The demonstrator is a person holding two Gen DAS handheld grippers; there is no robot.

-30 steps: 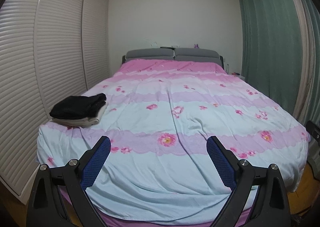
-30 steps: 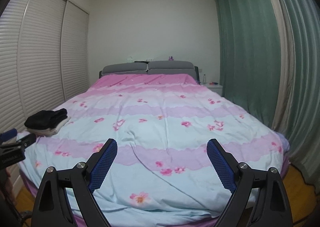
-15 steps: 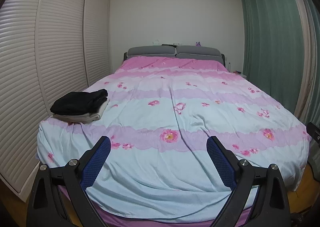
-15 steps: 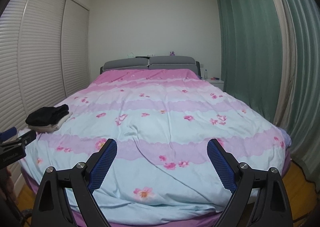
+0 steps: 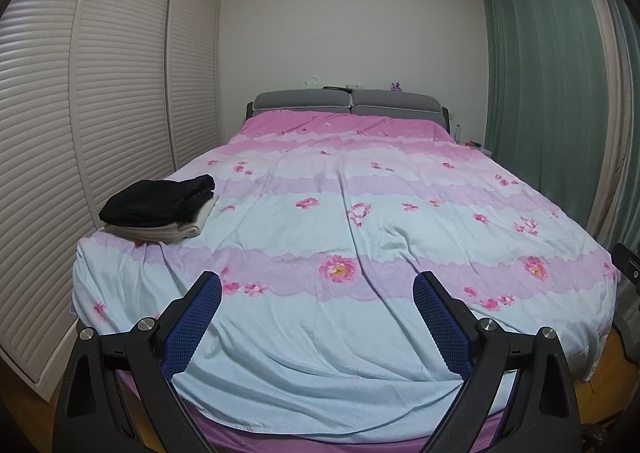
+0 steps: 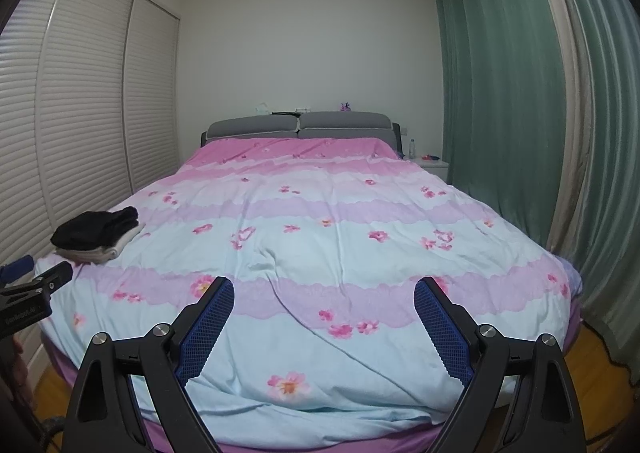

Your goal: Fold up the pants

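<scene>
Both our cameras now sit a little lower and more level than a second ago, so the bed fills less of the upper view and the folded pile has slid slightly down in each picture; nothing on the bed itself has changed place. Nearest to us, our left gripper is spread wide with nothing between its blue pads, and it hangs over the foot edge of the bed. Our right gripper is spread wide in the same way and holds nothing. In the right wrist view, we see the tip of the left one at the far left border.

Under both of them lies the flowered bedcover, pale blue with violet and pink bands, a little wrinkled. Farther, at the left edge of the bed, the black pants lie folded on top of a folded beige garment, well apart from both grippers. Behind, we see the grey headboard, the slatted wardrobe doors on the left and the green curtain on the right.
</scene>
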